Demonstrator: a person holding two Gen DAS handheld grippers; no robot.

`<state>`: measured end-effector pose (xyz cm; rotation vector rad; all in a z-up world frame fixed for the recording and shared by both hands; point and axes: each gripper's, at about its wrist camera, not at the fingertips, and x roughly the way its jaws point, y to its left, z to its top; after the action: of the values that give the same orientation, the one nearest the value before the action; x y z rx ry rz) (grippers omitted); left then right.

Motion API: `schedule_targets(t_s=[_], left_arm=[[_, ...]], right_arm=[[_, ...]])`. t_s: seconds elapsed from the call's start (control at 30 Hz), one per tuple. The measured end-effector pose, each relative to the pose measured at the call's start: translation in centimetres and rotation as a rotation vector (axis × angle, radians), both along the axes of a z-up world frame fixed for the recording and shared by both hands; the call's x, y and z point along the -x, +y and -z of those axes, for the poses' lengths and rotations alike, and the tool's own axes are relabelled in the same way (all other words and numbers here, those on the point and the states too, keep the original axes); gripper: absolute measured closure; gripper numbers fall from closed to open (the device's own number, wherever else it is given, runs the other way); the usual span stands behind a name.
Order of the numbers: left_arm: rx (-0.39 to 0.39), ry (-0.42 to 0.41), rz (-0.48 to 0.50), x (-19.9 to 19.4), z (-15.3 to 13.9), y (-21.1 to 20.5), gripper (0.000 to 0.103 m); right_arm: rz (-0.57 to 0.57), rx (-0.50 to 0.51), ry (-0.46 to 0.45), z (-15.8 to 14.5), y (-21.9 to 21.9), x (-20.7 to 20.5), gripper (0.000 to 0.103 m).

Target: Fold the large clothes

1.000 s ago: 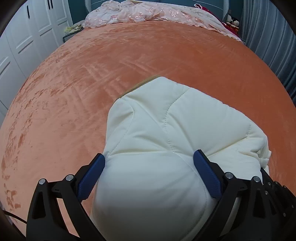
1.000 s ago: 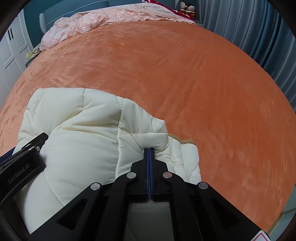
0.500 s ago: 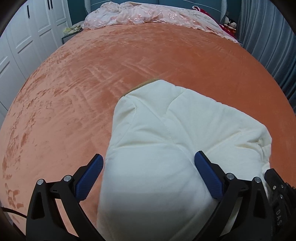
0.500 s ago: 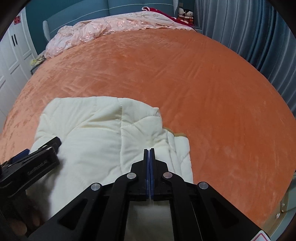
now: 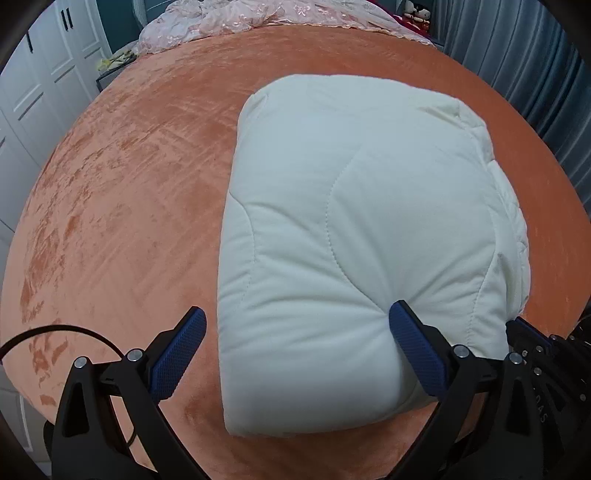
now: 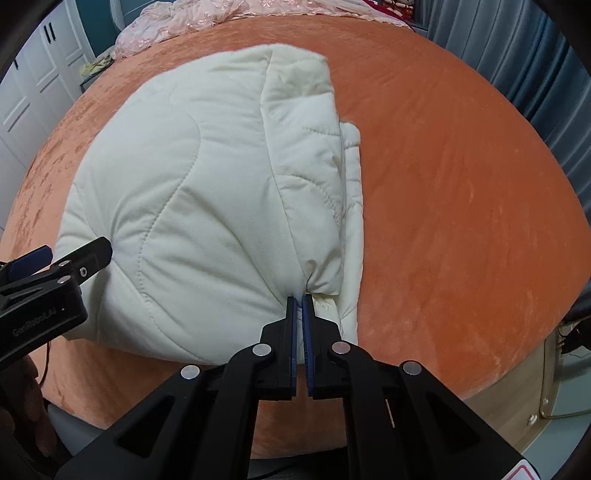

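A cream quilted jacket [image 5: 362, 221] lies folded into a thick bundle on the orange bedspread [image 5: 129, 184]. My left gripper [image 5: 295, 312] is open wide across the bundle's near left corner; one blue pad [image 5: 413, 343] dents the fabric, the other hangs over bare bedspread. My right gripper [image 6: 299, 297] pinches a puckered fold at the near right edge of the jacket [image 6: 192, 177]. Its jaws are opening, with a thin slit between the pads and cream fabric in it. The left gripper [image 6: 74, 258] also shows at the bundle's left side in the right wrist view.
Rumpled pink bedding [image 5: 258, 14] lies at the bed's head. White wardrobe doors [image 5: 33, 96] stand on the left, grey-blue curtains [image 6: 535, 55] on the right. The bed's near right edge drops to a wooden floor [image 6: 554, 369]. A black cable [image 5: 55, 332] loops by the left gripper.
Both grippers have drawn back toward the bed's near edge, and the jacket now shows as a whole folded bundle. The right pads, tight together before, show a thin slit.
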<state>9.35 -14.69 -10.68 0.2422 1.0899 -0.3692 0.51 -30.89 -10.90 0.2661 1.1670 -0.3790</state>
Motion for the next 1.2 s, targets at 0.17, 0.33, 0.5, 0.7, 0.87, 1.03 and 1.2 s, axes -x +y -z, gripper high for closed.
schedule_targets(t_s=[0.17,0.33,0.5,0.7,0.87,1.03,1.2], left_arm=[[0.005,0.003,-0.005,-0.2,0.9,-0.2,0.005],[0.114,0.056,-0.035,-1.7,-1.2,1.5,0.005],[0.215,0.117,-0.092,-4.7,-2.1,3.6,0.005],[0.318,0.243,-0.089,-6.8,1.1,3.8,0.005],[0.396,0.278,-0.074,-7.4,2.9,3.0,0.005],[0.428,0.265,-0.052,-7.7,4.1,2.1,0.005],[0.472,0.258,-0.016,-7.8,3.7,2.1,0.011]], right_arm=[[-0.007,0.021,0.001,1.2,0.4,-0.5,0.097],[0.033,0.017,-0.110,-2.9,0.1,-0.1,0.090],[0.119,-0.039,-0.167,-3.8,-3.2,-0.8,0.040],[0.187,-0.332,-0.142,1.0,-6.1,-1.3,0.023],[0.229,-0.507,-0.180,4.0,-7.0,-0.8,0.016],[0.274,-0.671,-0.241,6.4,-7.3,-0.5,0.017],[0.215,-0.600,-0.267,4.7,-5.9,-0.4,0.046]])
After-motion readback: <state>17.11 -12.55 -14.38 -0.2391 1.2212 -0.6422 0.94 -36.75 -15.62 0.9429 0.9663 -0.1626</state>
